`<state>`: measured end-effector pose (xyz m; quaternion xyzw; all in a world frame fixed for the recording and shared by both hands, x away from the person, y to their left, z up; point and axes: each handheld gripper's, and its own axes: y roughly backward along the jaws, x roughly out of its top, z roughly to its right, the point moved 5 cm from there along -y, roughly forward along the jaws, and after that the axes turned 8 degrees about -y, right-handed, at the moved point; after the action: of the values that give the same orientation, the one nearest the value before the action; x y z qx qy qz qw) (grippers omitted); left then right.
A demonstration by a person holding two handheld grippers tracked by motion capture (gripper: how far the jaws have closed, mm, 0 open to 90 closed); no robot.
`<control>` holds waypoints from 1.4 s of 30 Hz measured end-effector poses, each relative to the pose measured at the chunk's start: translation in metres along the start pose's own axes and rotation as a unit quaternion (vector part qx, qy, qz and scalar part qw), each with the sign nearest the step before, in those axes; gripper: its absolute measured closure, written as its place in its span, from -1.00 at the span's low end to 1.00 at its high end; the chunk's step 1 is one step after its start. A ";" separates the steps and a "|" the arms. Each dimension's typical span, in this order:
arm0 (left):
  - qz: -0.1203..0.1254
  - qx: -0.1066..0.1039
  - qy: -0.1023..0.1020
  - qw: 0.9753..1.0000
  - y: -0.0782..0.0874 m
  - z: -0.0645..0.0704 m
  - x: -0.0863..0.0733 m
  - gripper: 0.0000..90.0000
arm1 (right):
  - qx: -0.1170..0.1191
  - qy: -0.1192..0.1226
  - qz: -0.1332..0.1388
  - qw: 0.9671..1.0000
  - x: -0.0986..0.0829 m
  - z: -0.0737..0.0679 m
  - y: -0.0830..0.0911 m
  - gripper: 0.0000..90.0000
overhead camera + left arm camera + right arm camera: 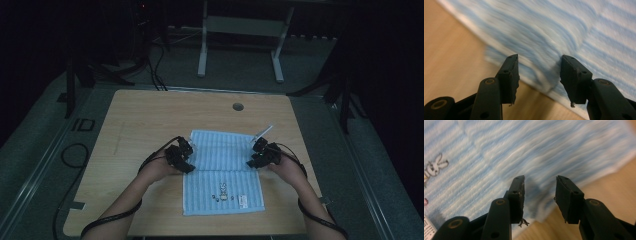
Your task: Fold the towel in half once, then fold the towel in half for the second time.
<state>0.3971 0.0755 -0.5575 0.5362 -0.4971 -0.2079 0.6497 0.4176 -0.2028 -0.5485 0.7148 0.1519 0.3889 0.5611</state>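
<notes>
A blue-and-white striped towel (225,150) lies flat on the wooden table (145,115), with a crease across its middle. Small embroidered figures (223,192) and a white label (243,200) sit near its front edge. My left gripper (182,156) is at the towel's left edge, level with the crease. In the left gripper view its jaws (539,58) stand open, with a raised bit of the towel (564,30) edge between them. My right gripper (260,156) is at the right edge, also open (540,178) astride the towel (524,150) edge. A rabbit design (435,166) shows at the left.
A round cable hole (238,106) is in the table behind the towel. Bare wood lies to the left of and behind the towel. Beyond the table stand a white desk frame (240,30) and dark stands, with cables (75,155) on the floor.
</notes>
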 end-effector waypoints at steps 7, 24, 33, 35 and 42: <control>0.002 0.029 0.026 0.999 0.010 -0.040 0.016 0.03 | -0.031 -0.027 0.025 0.999 0.024 0.034 0.028 0.27; -0.014 0.045 0.100 0.994 -0.022 -0.107 0.061 0.03 | -0.056 -0.134 -0.032 0.989 0.063 0.095 -0.014 0.18; -0.025 0.042 0.110 0.993 -0.046 -0.108 0.064 0.00 | -0.057 -0.155 -0.054 0.985 0.066 0.095 -0.039 0.20; -0.037 0.047 0.101 0.993 -0.051 -0.105 0.064 0.00 | -0.064 -0.146 -0.062 0.985 0.066 0.093 -0.041 0.23; -0.025 0.024 0.094 0.995 -0.054 -0.098 0.065 0.27 | -0.061 -0.127 -0.070 0.988 0.068 0.084 -0.042 0.79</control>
<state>0.5237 0.0532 -0.5719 0.5813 -0.4253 -0.1608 0.6747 0.5320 -0.2025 -0.5663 0.7108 0.1050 0.2635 0.6437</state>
